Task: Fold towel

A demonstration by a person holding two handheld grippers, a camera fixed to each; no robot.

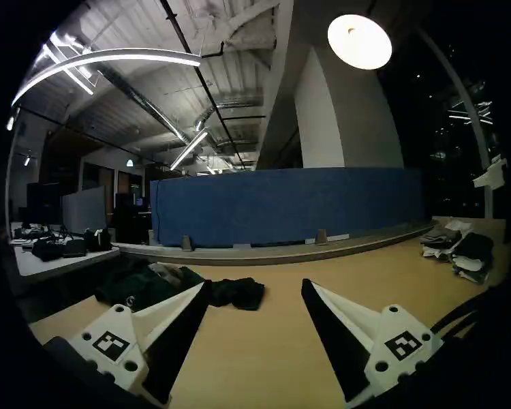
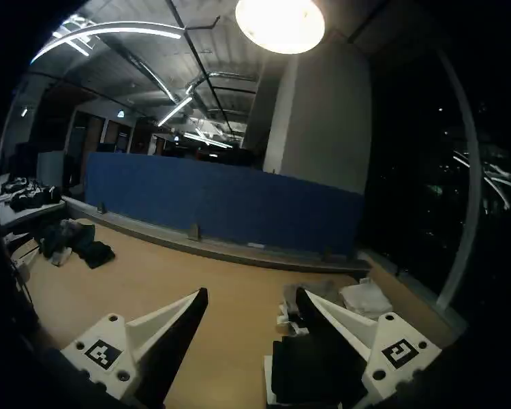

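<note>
A crumpled heap of dark towels [image 1: 180,285] lies on the wooden table [image 1: 269,354], just beyond my left gripper's left finger. My left gripper [image 1: 255,285] hovers open over the table with nothing between its fingers. In the right gripper view the same dark heap [image 2: 75,245] sits far off at the left. My right gripper [image 2: 251,293] is open too and holds nothing. Its right finger hangs over a stack of folded towels, dark ones [image 2: 303,371] near and a white one [image 2: 364,296] behind. That folded stack [image 1: 463,253] lies at the table's right end in the left gripper view.
A blue partition [image 1: 283,204] runs along the table's far edge on a low ledge. A second desk [image 1: 58,255] with dark gear stands to the left. A round lamp [image 2: 280,24] hangs overhead. Dark windows [image 2: 453,191] line the right side.
</note>
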